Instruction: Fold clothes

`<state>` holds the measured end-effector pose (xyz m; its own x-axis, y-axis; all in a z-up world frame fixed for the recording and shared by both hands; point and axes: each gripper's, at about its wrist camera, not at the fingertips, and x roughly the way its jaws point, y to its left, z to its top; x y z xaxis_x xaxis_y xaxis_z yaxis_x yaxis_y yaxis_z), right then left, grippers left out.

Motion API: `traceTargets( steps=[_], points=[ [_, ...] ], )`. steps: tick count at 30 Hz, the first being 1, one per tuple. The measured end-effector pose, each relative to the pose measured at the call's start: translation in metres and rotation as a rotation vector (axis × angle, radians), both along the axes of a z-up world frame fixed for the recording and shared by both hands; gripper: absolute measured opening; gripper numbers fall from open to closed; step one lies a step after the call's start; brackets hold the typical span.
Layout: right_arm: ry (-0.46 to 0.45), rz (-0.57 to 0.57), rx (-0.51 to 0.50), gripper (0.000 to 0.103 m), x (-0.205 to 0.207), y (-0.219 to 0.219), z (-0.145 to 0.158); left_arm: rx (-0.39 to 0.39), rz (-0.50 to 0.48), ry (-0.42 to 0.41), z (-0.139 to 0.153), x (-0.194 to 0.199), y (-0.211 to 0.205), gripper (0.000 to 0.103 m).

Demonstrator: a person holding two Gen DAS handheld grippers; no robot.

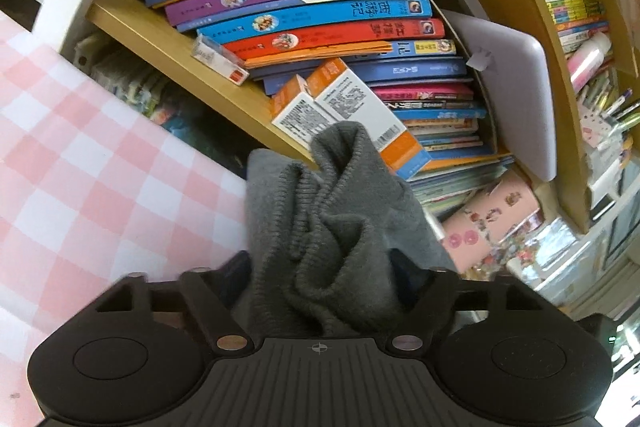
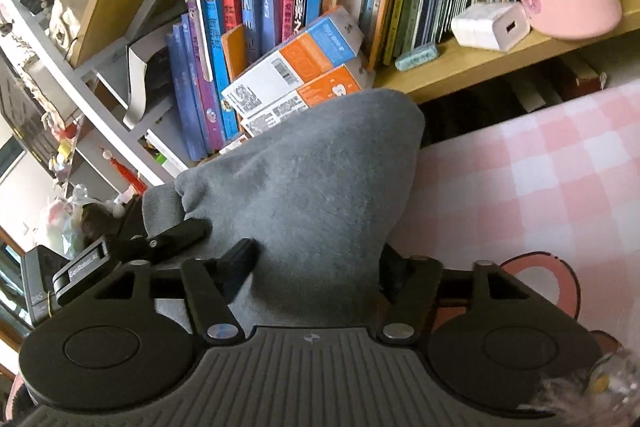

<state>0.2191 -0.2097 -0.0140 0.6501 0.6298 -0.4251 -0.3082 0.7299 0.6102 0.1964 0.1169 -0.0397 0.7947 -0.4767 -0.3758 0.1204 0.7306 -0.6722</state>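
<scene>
Grey knit garment [image 1: 332, 227], bunched and ribbed at its edge, fills the closed left gripper [image 1: 320, 267] and rises above the pink checked cloth [image 1: 80, 167]. Right view: the same garment drapes smoothly over the right gripper [image 2: 316, 267], likewise clamped on it, before the wooden bookshelf [image 2: 480, 63].

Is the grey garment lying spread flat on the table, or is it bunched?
Bunched: the grey garment shows deep folds and hangs gathered between both grippers, above the pink checked table.
</scene>
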Motion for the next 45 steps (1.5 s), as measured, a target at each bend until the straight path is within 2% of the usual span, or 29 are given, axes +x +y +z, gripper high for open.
traceTargets(
  steps=[3,9,16,21,25,30,32,38,45],
  points=[
    [-0.027,-0.012,0.018,0.078,-0.010,-0.006,0.004,0.018,0.022,-0.044,0.006,-0.014,0.006,0.088],
    [-0.059,-0.060,0.013,0.078,-0.043,-0.021,0.009,0.056,0.078,-0.146,0.019,-0.060,0.017,0.094],
    [-0.088,-0.087,-0.004,0.078,-0.101,-0.023,0.013,0.092,0.104,-0.161,0.027,-0.106,0.010,0.094],
    [-0.109,-0.103,-0.015,0.080,-0.143,-0.023,0.017,0.058,0.096,-0.190,0.031,-0.142,0.001,0.096],
    [-0.167,-0.112,-0.084,0.083,-0.176,-0.011,0.021,0.107,0.114,-0.212,0.035,-0.165,-0.007,0.098],
    [-0.243,-0.148,-0.189,0.088,-0.208,0.003,0.025,0.301,0.183,-0.212,0.039,-0.190,-0.023,0.100],
    [-0.268,-0.170,-0.244,0.089,-0.217,0.007,0.025,0.345,0.194,-0.205,0.040,-0.198,-0.028,0.101],
    [-0.321,-0.202,-0.376,0.092,-0.233,0.017,0.023,0.408,0.197,-0.181,0.039,-0.211,-0.038,0.101],
    [-0.338,-0.221,-0.493,0.095,-0.235,0.027,0.019,0.465,0.172,-0.148,0.035,-0.212,-0.048,0.102]
  ],
)
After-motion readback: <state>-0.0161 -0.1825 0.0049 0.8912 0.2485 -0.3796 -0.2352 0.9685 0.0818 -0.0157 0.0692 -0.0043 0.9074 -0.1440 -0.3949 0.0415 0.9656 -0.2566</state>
